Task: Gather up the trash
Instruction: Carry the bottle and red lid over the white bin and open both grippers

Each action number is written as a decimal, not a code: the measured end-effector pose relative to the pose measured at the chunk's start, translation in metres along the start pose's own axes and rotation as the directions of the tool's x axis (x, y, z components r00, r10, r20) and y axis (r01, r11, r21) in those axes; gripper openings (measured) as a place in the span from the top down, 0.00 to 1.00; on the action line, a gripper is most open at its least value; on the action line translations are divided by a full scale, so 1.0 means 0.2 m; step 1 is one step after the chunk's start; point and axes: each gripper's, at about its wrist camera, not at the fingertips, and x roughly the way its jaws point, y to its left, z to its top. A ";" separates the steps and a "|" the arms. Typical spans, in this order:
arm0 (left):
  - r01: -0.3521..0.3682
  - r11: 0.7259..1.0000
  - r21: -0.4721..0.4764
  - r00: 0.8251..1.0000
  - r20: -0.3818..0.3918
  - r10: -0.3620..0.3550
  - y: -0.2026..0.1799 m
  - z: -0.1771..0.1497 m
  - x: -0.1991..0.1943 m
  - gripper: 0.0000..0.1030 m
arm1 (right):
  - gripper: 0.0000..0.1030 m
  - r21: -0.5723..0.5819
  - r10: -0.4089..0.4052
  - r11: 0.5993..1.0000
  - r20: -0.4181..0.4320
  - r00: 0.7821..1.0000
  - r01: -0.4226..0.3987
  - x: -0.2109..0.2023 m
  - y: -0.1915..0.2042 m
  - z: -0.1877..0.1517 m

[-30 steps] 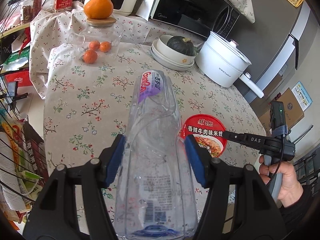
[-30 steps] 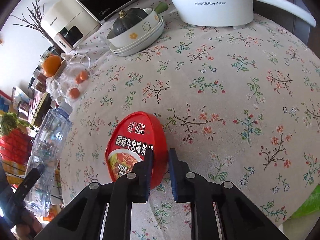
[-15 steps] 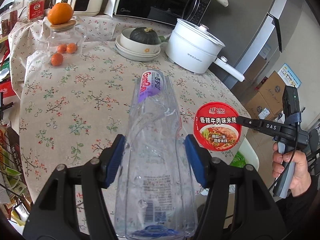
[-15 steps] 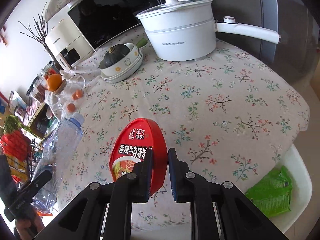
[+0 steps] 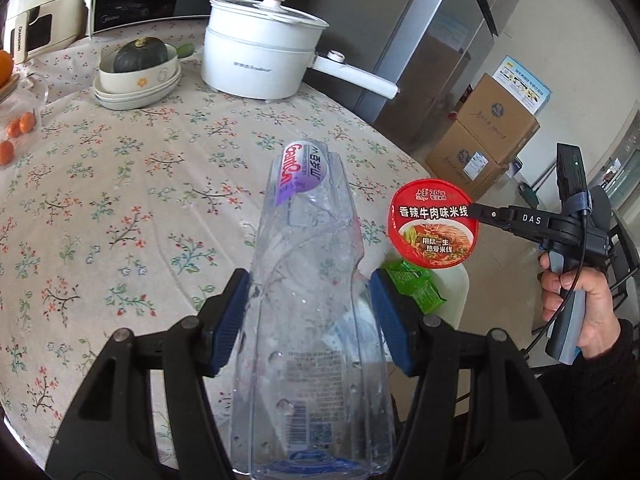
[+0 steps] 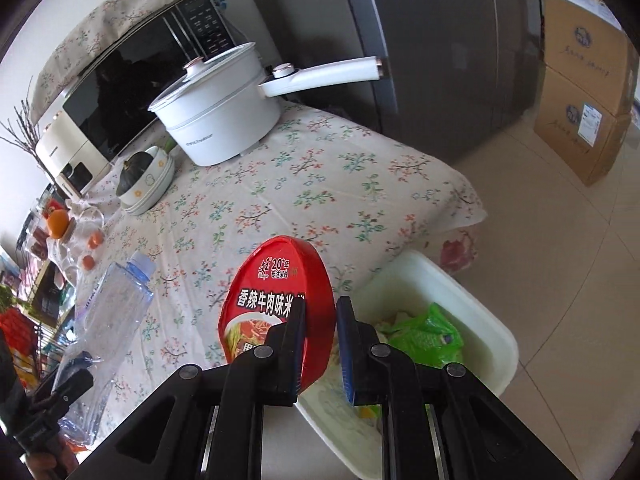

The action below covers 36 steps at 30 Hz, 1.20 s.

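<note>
The left gripper (image 5: 308, 316) is nearest, and its blue jaws are clamped on the sides of a clear plastic bottle (image 5: 312, 280). The bottle is squashed and empty, so it counts as trash, and it points away over the surface (image 5: 120, 200) with the flowery cloth. A little to the right, the right gripper (image 6: 320, 344) has its jaws pressed together on the edge of a red noodle cup lid (image 6: 280, 304). The lid is thin, so pinching its rim is an easy way to carry it. Just under the lid and to the right, on the floor by the surface, sits a white bin (image 6: 492, 328) with a green wrapper (image 6: 428, 336) already inside. Both pieces of trash are up in the air near the bin, likely so they can be dropped in. Farther off on the surface are a white pot (image 5: 260, 60) and a bowl (image 5: 136, 76) with a dark green squash in it. A second ago the lid was low, close to the cloth, and the bin could not be seen. Now the lid is lifted and carried out to the right edge, over the bin, and the bottle has swung that way too.
</note>
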 end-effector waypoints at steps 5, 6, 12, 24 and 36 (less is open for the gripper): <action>0.071 0.994 0.080 0.994 -0.085 -0.064 -0.25 -0.01 0.15 0.39 | 0.85 0.066 -0.083 0.994 -0.018 0.996 0.084 -0.04 -0.28 -0.05; 0.085 0.992 0.093 0.992 -0.104 -0.075 -0.30 -0.02 0.19 0.39 | 0.85 0.073 -0.102 0.992 -0.019 0.995 0.103 -0.05 -0.32 -0.05; 0.145 0.975 0.168 0.967 -0.233 -0.104 -0.55 -0.09 0.44 0.39 | 0.85 0.096 -0.150 0.983 -0.042 0.988 0.154 -0.05 -0.48 -0.08; 0.194 0.967 0.164 0.942 -0.307 -0.137 -0.63 -0.13 0.77 0.33 | 0.85 0.067 -0.206 0.975 -0.077 0.975 0.211 0.01 -0.54 -0.09; 0.046 0.982 0.183 0.985 -0.172 -0.014 -0.43 -0.04 0.47 0.06 | 0.84 -0.001 -0.232 0.972 -0.115 0.966 0.233 0.16 -0.39 -0.08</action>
